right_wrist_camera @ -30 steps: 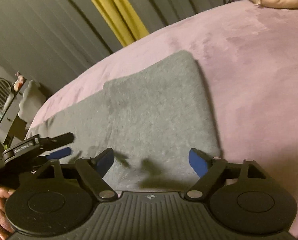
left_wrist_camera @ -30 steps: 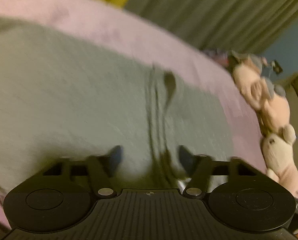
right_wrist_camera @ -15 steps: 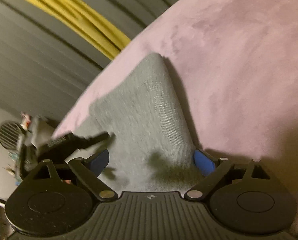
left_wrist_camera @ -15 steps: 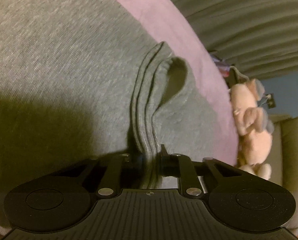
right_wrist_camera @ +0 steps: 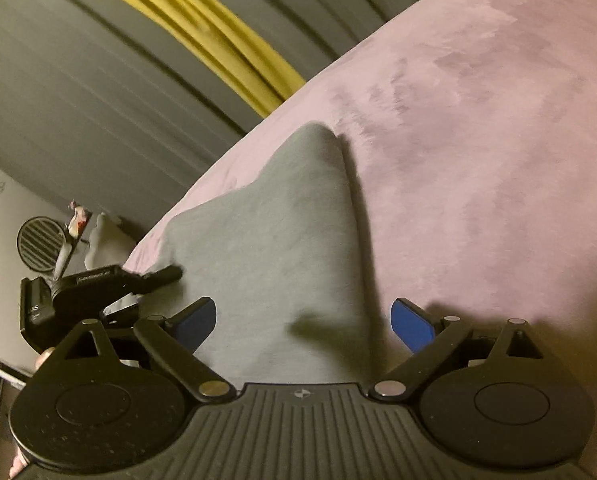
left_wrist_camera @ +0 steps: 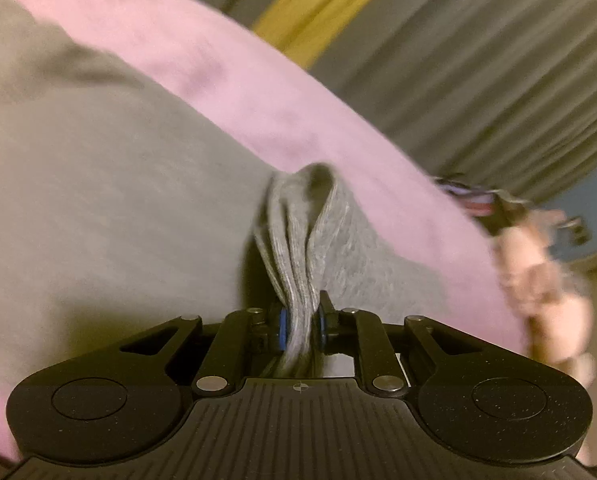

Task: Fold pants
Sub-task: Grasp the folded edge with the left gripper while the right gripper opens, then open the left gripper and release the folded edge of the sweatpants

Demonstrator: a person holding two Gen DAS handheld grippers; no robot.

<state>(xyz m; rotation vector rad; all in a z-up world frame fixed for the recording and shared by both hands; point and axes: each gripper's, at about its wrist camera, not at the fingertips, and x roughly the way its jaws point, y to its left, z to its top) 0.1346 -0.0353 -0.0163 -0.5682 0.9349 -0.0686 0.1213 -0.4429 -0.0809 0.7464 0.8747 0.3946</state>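
Right now the grey pants [left_wrist_camera: 98,184] lie spread over the pink bedcover [left_wrist_camera: 226,80], and the left gripper [left_wrist_camera: 300,326] has its two pads pressed tight on a bunched edge of them, several layers of cloth gathered into a narrow ridge that rises up and loops over just ahead of the fingers. From the other side, the right gripper [right_wrist_camera: 304,322] hangs over the near end of the pants [right_wrist_camera: 274,240] with its blue fingers [right_wrist_camera: 412,324] spread wide; the cloth lies between and under them, but neither pad presses on it as far as I can see. The left tool shows at the left of that view, down at the cloth's edge. Much of the left view is smeared: a pale plush toy [left_wrist_camera: 538,276] at the bed's far right is only a blur, and the small dark things beside it cannot be made out. Grey curtains [right_wrist_camera: 78,80] with a yellow panel [right_wrist_camera: 202,28] hang behind the bed. The pants' near end is cut off by the right tool's body, and a bit of a hand [right_wrist_camera: 42,360] peeps out beside it.
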